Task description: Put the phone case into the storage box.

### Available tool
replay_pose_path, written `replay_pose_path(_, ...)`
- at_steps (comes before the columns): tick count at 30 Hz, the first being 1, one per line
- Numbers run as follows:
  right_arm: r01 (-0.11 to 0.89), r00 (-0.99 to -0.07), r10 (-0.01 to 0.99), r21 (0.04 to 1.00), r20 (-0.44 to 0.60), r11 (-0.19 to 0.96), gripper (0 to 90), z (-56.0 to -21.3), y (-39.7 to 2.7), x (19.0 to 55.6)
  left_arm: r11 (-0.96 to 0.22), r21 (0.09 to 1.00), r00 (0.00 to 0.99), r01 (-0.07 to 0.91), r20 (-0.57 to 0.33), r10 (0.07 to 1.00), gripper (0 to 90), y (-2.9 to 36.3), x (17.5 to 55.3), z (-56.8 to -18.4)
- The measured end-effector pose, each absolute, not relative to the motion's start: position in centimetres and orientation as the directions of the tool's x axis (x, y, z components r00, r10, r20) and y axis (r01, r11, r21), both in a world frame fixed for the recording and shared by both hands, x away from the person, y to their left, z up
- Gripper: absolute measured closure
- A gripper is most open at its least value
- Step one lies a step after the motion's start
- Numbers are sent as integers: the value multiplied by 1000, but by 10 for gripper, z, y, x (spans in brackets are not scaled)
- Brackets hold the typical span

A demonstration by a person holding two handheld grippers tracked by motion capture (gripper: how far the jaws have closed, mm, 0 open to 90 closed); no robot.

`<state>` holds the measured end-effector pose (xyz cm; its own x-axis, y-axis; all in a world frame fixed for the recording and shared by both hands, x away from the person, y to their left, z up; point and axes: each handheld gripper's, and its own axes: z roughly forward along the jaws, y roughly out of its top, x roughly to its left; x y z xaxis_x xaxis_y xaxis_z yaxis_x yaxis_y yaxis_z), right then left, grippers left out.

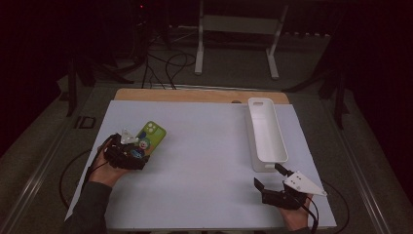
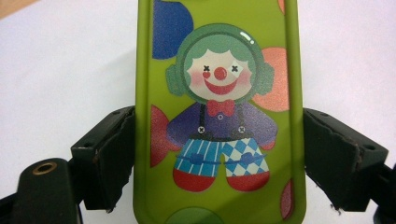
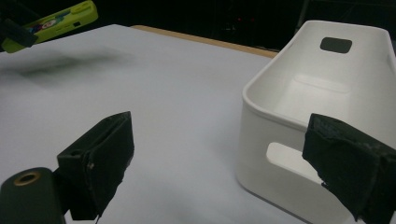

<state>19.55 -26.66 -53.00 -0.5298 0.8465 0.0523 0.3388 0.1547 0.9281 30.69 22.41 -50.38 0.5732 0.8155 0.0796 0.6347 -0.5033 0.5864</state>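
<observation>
A green phone (image 1: pixel 151 135) in a clown-printed case is held at the left of the white table top (image 1: pixel 204 165). My left gripper (image 1: pixel 140 148) is shut on the phone; in the left gripper view its black pads (image 2: pixel 109 154) press the long sides of the phone (image 2: pixel 219 116). From the right gripper view the phone (image 3: pixel 56 19) hangs a little above the table, with its shadow below it. My right gripper (image 1: pixel 268 174) stands open at the front right, nothing between its pads (image 3: pixel 102 158), just short of the near end of a long white bin (image 1: pixel 254 134).
The white bin (image 3: pixel 261 86) lies lengthwise at the right and has a handle cutout at each end. A wooden strip (image 1: pixel 195 95) runs along the table's far edge. Beyond it the dark floor holds cables and a white stand (image 1: pixel 199 44).
</observation>
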Motion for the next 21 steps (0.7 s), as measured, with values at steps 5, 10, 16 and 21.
replay_pose_path(5, 344, -526, 848, 927, 60, 148, 88, -530, -267, 196, -487, 614, 558, 622, 88, 825, 162, 223, 304, -500)
replay_pose_path(10, 346, -523, 850, 927, 64, 143, 88, -530, -267, 196, -477, 634, 545, 609, 102, 832, 162, 222, 302, -498)
replay_pose_path(16, 355, -520, 850, 927, 86, 124, 88, -530, -268, 196, -477, 651, 548, 590, 110, 829, 162, 219, 299, -496)
replay_pose_path(21, 358, -518, 851, 926, 91, 118, 88, -530, -269, 197, -471, 664, 547, 582, 109, 830, 162, 218, 298, -495)
